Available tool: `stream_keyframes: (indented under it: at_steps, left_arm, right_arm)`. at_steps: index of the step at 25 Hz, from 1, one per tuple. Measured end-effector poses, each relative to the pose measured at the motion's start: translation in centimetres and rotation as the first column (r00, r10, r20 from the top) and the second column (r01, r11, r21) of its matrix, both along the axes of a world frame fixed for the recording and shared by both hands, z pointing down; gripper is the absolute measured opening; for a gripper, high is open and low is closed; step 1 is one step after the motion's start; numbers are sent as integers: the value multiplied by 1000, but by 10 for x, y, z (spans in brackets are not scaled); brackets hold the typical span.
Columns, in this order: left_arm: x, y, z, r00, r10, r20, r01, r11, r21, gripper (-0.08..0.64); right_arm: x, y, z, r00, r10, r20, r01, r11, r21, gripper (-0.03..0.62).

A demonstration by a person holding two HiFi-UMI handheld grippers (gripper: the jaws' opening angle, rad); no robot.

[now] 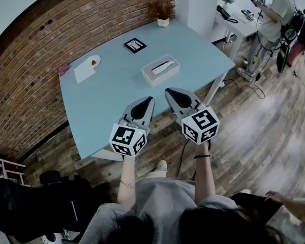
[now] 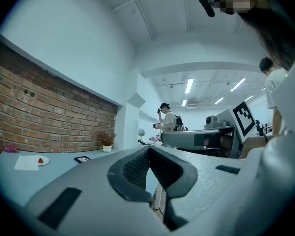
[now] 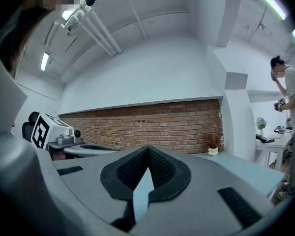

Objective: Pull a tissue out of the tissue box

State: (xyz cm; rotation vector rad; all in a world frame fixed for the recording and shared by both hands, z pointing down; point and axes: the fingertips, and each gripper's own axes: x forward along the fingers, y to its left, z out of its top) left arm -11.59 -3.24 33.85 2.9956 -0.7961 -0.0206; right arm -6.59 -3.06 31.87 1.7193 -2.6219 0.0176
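Note:
The white tissue box [image 1: 160,69] lies on the light blue table [image 1: 107,100], a tissue poking out of its top slot. Both grippers hover over the table's near edge, short of the box and pointing level toward it. My left gripper [image 1: 148,101] has its jaws together with nothing between them, as the left gripper view [image 2: 148,150] also shows. My right gripper [image 1: 171,91] is shut and empty too [image 3: 148,149], and sits slightly closer to the box. The box is hidden behind the jaws in both gripper views.
A black picture frame [image 1: 135,45], a white napkin and plate with a red item [image 1: 89,65] and a small potted plant [image 1: 163,14] stand farther back. A brick wall [image 1: 51,39] runs along the left. A person [image 1: 274,19] stands by a white desk [image 1: 239,19] at the back right.

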Motion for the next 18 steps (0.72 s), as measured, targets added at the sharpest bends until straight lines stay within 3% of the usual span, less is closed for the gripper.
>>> stream_keyframes:
  at_steps: [12, 18]
  left_arm:
    - [11, -62, 11, 996, 87, 15, -87, 996, -13, 3]
    - [28, -78, 23, 992, 118, 31, -117, 993, -31, 3]
  right_arm:
    - [11, -55, 17, 996, 79, -32, -80, 996, -34, -2]
    - [39, -69, 26, 992, 118, -39, -120, 991, -53, -2]
